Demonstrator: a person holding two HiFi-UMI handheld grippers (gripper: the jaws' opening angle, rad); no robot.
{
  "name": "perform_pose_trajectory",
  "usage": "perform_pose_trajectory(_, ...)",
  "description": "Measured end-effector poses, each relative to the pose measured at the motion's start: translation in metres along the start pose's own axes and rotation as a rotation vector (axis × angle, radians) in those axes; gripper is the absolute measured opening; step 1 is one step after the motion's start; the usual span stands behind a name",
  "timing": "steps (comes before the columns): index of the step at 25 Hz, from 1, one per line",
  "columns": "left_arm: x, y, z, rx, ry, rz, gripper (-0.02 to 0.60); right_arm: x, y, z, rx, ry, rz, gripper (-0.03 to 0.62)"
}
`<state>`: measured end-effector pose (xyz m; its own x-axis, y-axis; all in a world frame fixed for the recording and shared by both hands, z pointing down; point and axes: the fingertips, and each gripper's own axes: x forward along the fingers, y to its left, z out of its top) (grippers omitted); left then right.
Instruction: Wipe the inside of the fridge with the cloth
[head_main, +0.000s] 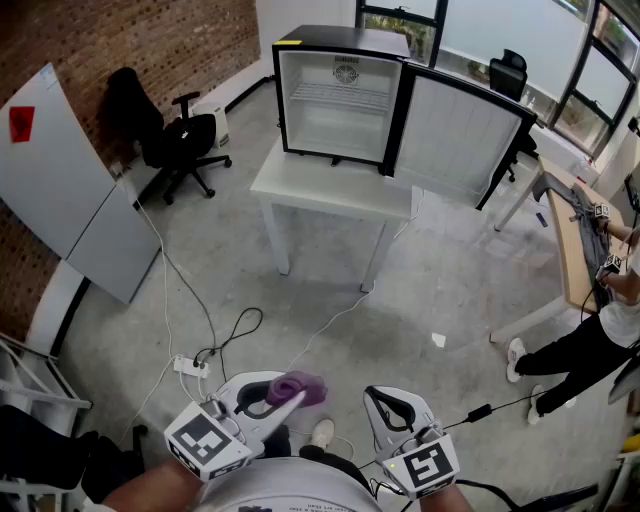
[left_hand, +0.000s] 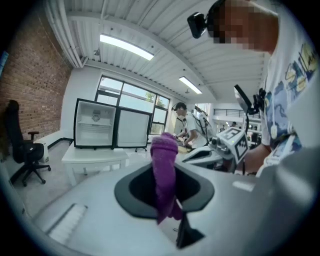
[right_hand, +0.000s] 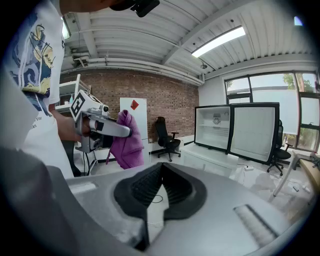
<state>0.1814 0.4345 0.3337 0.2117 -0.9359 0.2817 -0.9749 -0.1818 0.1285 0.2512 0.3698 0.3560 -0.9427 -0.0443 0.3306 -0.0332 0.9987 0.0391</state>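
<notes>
My left gripper was clamped on the purple cloth. The cloth stood up between the 2 jaws as a folded roll, its top bulging above them and a loose end hanging below the grip. In the head view it showed as a purple bunch at the front of that gripper, low in the picture and close to my body.

My right gripper was squeezed shut, the 2 ribbed pads meeting at their tips with nothing caught between them. It was beside the left one, a little apart from it, and both were pointed toward the room.

The fridge was well away from me across the concrete floor. It sat on a white table, a small black cabinet with a white inside and 1 wire shelf. Its door was swung wide open to the right, white inner face toward me. The cloth was nowhere near it.

A black office chair stood left of the table by the brick wall, and 2 white panels leaned against that wall. A power strip with looping cables lay on the floor ahead of my grippers. Another person was at a wooden table on the far right.
</notes>
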Motion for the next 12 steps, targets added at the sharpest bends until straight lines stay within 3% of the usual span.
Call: perform_pose_trajectory(12,-0.023,0.049,0.009,-0.033,-0.034,-0.027,0.071,0.044,0.006,0.031,0.014,0.007,-0.026,0.003)
